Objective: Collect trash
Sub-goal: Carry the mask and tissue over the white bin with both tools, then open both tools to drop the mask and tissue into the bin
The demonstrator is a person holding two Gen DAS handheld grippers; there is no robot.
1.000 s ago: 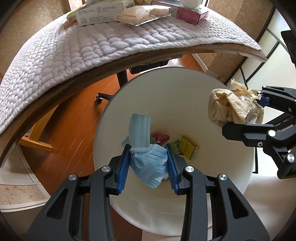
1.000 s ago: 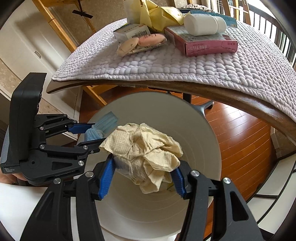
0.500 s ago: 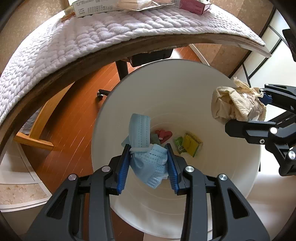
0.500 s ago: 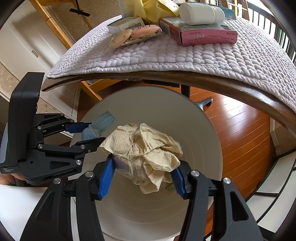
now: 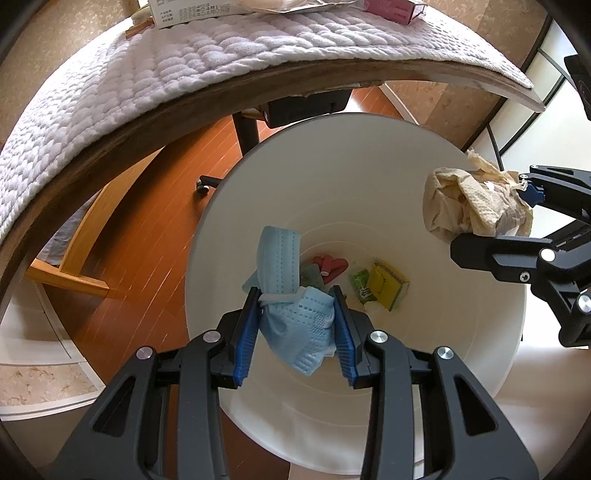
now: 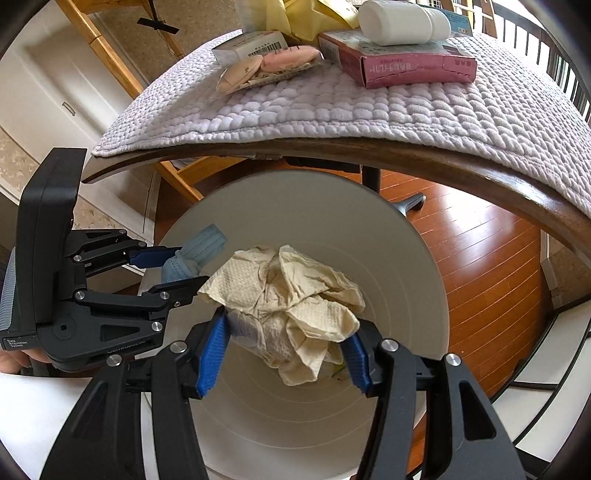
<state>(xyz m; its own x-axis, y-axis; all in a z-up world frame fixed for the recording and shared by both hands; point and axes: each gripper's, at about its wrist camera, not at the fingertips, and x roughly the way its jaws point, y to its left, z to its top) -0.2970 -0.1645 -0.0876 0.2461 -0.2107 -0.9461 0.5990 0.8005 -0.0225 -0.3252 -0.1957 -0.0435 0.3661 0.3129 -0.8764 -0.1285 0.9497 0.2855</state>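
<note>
My left gripper [image 5: 295, 328] is shut on a crumpled blue face mask [image 5: 291, 314] and holds it over the open white trash bin [image 5: 369, 155]. My right gripper [image 6: 284, 350] is shut on a crumpled beige paper towel [image 6: 291, 302] and holds it over the same bin [image 6: 295, 199]. In the left wrist view the paper towel [image 5: 469, 206] hangs over the bin's right rim. In the right wrist view the mask [image 6: 199, 251] shows at the bin's left rim. Red, green and yellow scraps [image 5: 384, 284] lie at the bin's bottom.
A wooden table with a quilted lilac cloth [image 6: 369, 107] overhangs the bin's far side. On it lie a pink box [image 6: 406, 66], a white bottle [image 6: 399, 22], a white carton [image 6: 251, 44] and a snack pack [image 6: 266, 66]. A wood floor [image 5: 140, 258] surrounds the bin.
Both grippers have sunk a little lower toward the bin, so the table edge sits higher in view. Both keep their hold on the mask and the towel.
</note>
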